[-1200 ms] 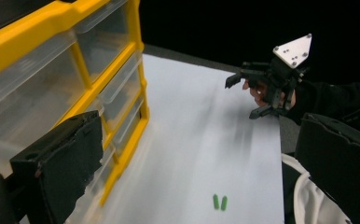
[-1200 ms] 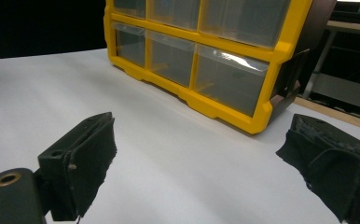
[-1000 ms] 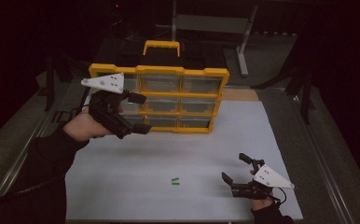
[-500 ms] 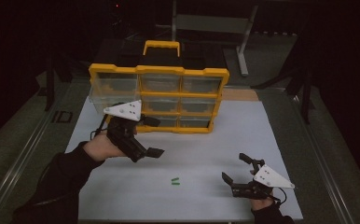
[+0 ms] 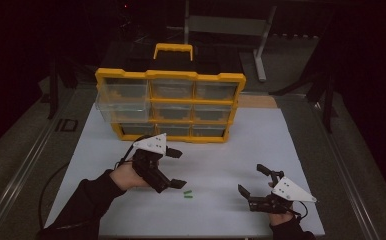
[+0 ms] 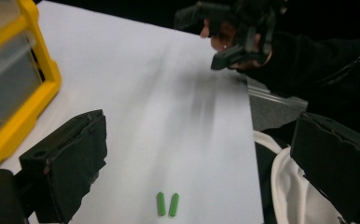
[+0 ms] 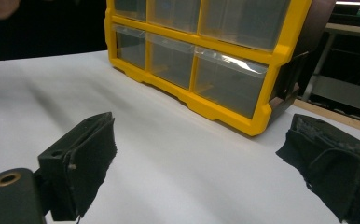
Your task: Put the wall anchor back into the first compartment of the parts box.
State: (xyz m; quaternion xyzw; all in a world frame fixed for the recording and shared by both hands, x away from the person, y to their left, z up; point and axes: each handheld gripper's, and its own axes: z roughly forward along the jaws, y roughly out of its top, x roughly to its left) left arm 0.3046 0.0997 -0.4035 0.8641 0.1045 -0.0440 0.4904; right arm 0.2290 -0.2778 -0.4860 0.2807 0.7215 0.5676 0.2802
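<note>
Two small green pieces (image 5: pixel 188 194) lie side by side on the white table sheet (image 5: pixel 231 150); the left gripper view has them (image 6: pixel 167 204) low between its jaws. My left gripper (image 5: pixel 179 169) hovers just left of them, open and holding nothing, as its own view (image 6: pixel 201 135) confirms. My right gripper (image 5: pixel 251 179) rests near the front right of the sheet, open and empty (image 7: pixel 197 140). It also appears far off in the left gripper view (image 6: pixel 236 28). A yellow organizer (image 5: pixel 171 105) with clear drawers stands upright at the back.
The organizer's top-left drawer (image 5: pixel 121 100) sticks out a little from the frame. In the right gripper view the organizer (image 7: pixel 201 46) is ahead. Dark metal rails (image 5: pixel 26 170) border the sheet on both sides. A wooden strip (image 5: pixel 256 101) lies behind the organizer's right end.
My left gripper has left the organizer's drawers and come toward the front, down beside the green pieces. The right gripper has stayed put.
</note>
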